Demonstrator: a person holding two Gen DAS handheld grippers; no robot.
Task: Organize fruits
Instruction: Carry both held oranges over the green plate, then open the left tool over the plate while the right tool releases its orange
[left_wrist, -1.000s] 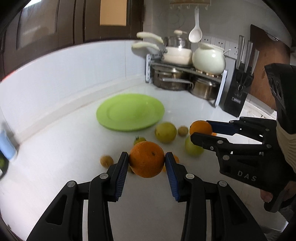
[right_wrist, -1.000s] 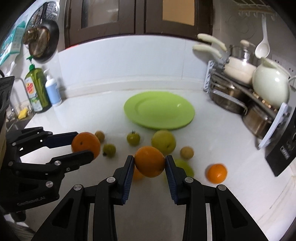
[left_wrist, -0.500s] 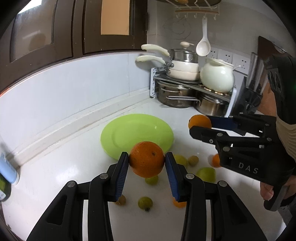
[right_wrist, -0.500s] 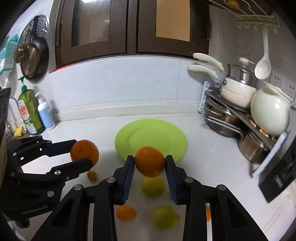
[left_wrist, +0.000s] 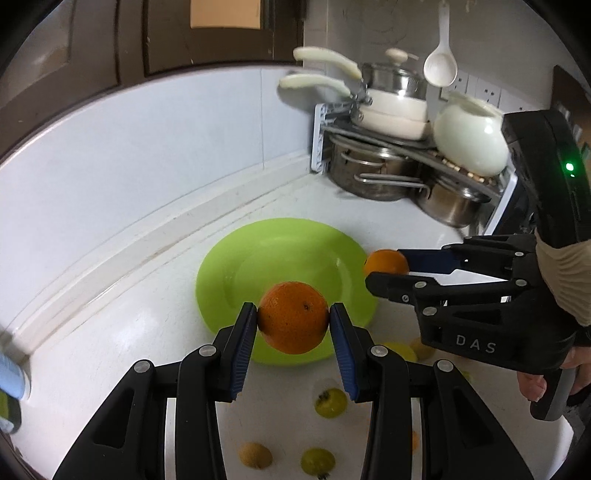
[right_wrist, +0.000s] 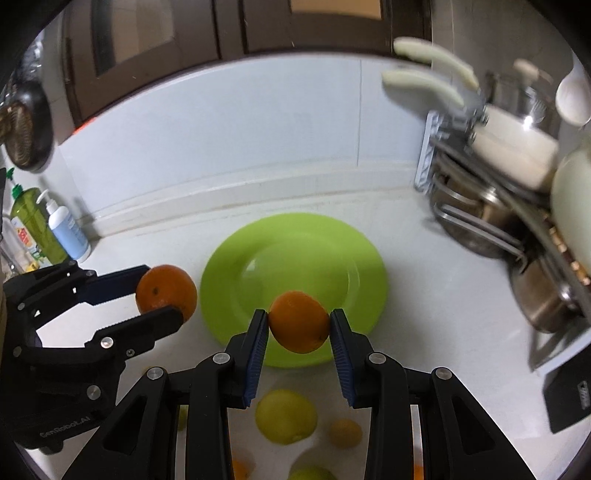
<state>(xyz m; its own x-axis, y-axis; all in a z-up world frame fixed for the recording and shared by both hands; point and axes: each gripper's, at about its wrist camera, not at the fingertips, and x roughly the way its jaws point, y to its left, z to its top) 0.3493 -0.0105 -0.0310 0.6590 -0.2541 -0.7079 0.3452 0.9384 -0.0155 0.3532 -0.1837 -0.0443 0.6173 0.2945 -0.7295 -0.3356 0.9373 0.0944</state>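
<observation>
Left gripper (left_wrist: 293, 323) clamped on a large orange (left_wrist: 293, 317), blue pads pressed flat to both sides, poised above the near rim of the green plate (left_wrist: 258, 254), likely for setting down there. Right gripper (right_wrist: 299, 326) likewise clamped on a smaller orange (right_wrist: 298, 321), at the plate's near-right edge. Remaining loose fruits, among them a yellow-green fruit (right_wrist: 286, 421), scattered on the counter on the plate's near side.

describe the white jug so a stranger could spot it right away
Look to the metal pot rack in the back right corner of the white counter. The round white jug sits on its upper shelf, right of the stacked white pans; unlike them it is bulbous, with no long handle.
</observation>
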